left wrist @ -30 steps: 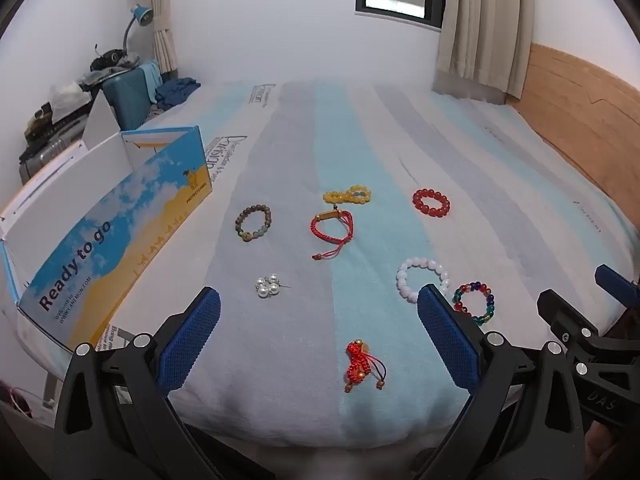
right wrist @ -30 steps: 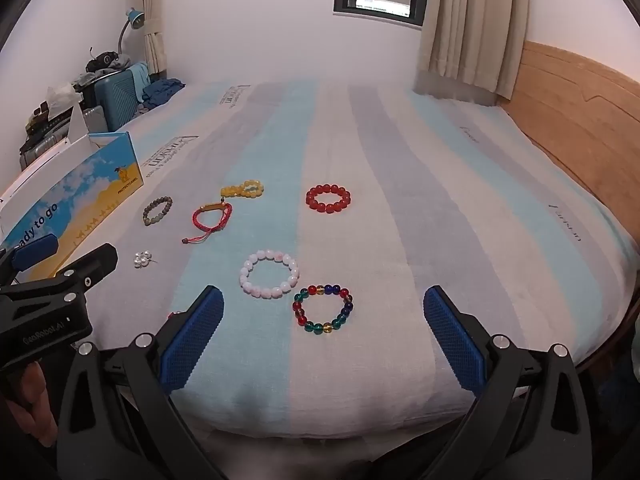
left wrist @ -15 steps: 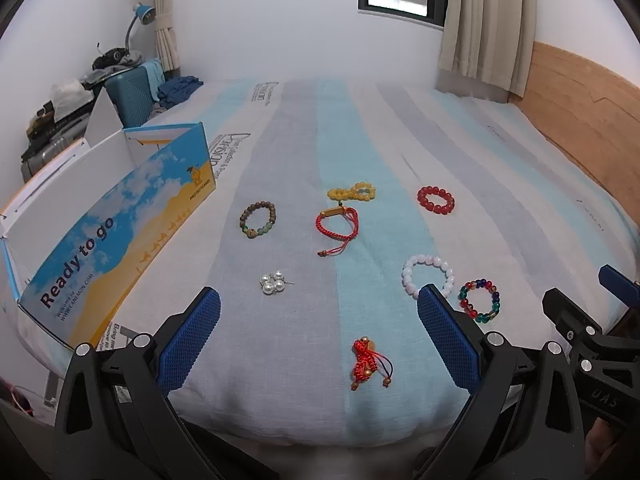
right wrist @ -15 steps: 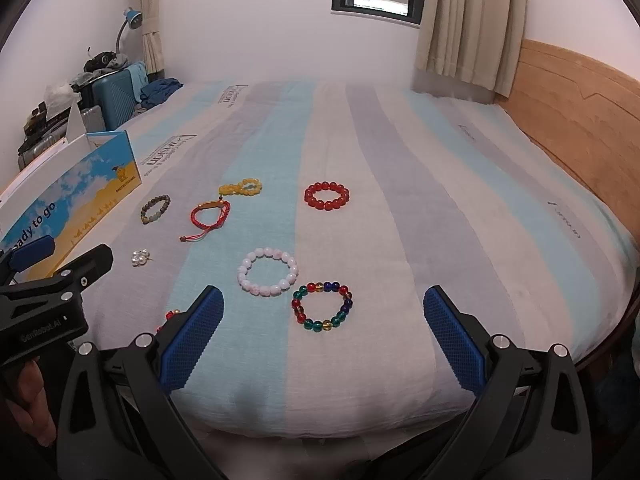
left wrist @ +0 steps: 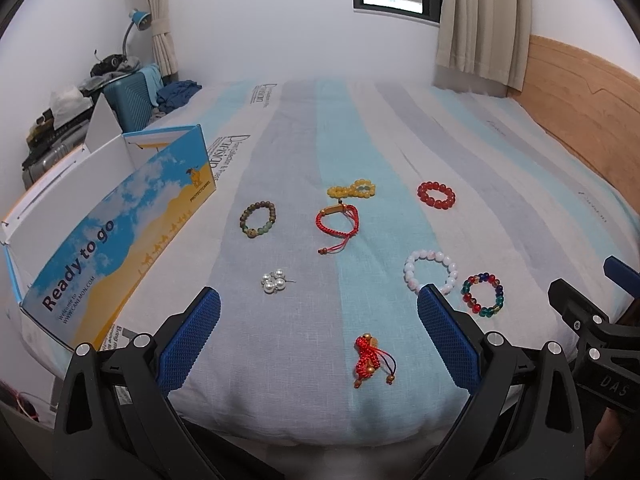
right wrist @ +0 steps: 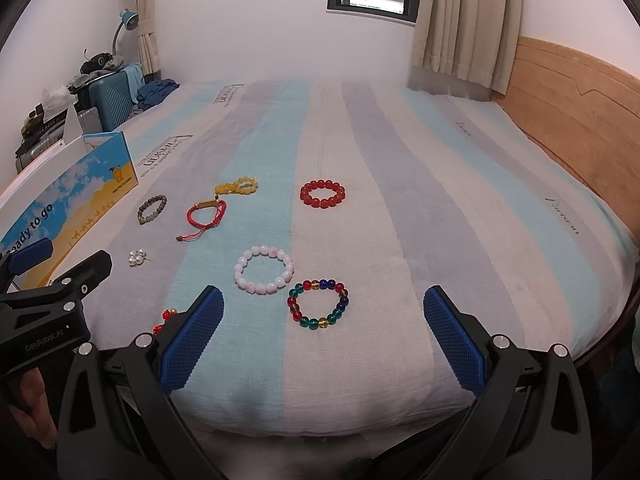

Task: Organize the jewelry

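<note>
Eight pieces of jewelry lie on the striped bed [left wrist: 500, 152]: red beads [left wrist: 436, 195], a white bracelet [right wrist: 264, 269], a multicoloured one [right wrist: 318, 303], pearls [left wrist: 273, 281] toward the left edge. "Ready to go" reads the box [left wrist: 120, 232] there. My left gripper [left wrist: 318, 338] and right gripper [right wrist: 322, 340] hover at the near edge, fingers spread wide, holding nothing.

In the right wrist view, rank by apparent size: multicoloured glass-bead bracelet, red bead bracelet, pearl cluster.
1. Multicoloured glass-bead bracelet, though it lies nearest the camera, so the lead is unsure.
2. Red bead bracelet.
3. Pearl cluster, clearly smallest.
</note>
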### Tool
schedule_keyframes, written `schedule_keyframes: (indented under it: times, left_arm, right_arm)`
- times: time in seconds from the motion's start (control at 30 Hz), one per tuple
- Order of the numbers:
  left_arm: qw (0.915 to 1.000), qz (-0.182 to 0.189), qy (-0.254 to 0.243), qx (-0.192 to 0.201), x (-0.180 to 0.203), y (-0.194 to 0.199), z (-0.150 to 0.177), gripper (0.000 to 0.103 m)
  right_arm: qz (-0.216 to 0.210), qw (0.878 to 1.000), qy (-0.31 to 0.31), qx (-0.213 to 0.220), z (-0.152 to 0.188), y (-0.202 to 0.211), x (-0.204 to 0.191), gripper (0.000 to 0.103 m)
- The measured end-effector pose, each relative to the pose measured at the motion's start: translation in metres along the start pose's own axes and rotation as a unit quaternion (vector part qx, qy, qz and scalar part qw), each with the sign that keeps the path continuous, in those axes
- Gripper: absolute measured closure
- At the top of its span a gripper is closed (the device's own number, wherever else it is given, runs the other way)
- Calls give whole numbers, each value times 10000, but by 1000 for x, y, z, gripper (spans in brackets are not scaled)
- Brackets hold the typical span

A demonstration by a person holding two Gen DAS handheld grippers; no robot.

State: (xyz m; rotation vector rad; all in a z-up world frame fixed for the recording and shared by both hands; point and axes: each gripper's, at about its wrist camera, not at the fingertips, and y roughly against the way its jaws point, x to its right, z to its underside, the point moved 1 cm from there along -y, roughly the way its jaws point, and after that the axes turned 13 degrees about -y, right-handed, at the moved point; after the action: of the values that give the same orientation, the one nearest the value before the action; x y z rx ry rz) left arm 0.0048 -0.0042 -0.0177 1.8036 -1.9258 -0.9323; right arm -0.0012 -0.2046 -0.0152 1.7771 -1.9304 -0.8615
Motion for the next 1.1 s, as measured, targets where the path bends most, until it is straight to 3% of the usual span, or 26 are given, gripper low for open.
schedule_keyframes:
  times: [1.1]
  left_arm:
    - [10000,-6,-21,-24,1,0,0,6]
  right_arm:
    - [59,10000,54,-1,1,-1,2,7]
